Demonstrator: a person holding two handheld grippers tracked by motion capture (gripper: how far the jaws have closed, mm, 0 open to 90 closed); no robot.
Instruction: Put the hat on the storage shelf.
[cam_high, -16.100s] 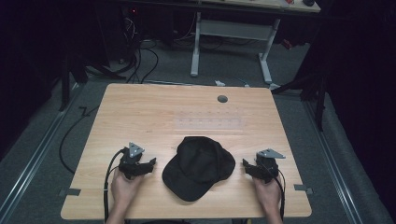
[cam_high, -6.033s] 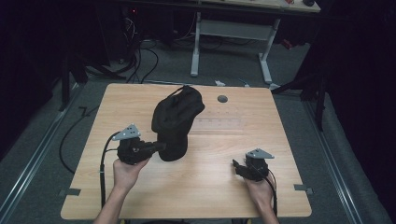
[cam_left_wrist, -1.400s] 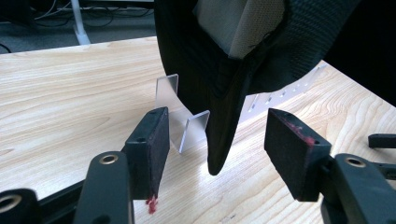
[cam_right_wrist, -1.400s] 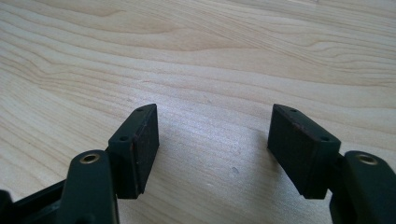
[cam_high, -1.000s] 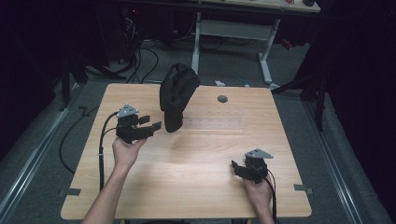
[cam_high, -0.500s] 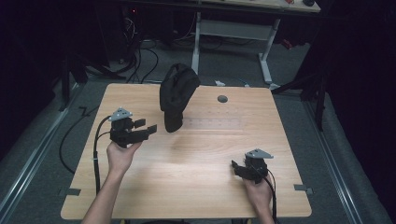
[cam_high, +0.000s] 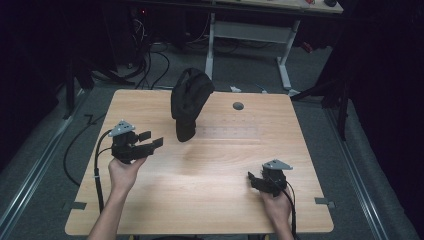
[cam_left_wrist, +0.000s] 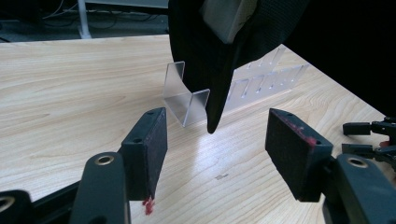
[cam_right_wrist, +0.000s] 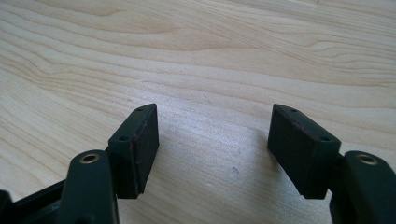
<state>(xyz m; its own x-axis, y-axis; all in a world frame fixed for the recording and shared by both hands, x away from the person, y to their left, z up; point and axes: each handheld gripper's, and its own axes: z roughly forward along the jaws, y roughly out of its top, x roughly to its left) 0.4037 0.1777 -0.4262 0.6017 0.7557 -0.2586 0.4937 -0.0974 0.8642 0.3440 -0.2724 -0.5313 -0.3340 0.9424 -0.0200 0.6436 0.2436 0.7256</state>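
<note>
Up at the table's (cam_high: 150, 210) far side the black cap (cam_high: 189, 102) hangs upright on a clear stand (cam_left_wrist: 189, 100), which looks to continue into a slotted rack behind. Near it, the left gripper (cam_high: 149, 142) is parted and empty. Well apart, the right gripper (cam_high: 254, 180) rests open on wood.

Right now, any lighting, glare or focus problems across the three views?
High view: table evenly lit, surroundings nearly black, black cap loses detail against them. Left gripper view: soft glare on the wood, clear stand low contrast, left gripper pads slightly soft. Right gripper view: right gripper open, wood grain sharp, mild sheen.
</note>
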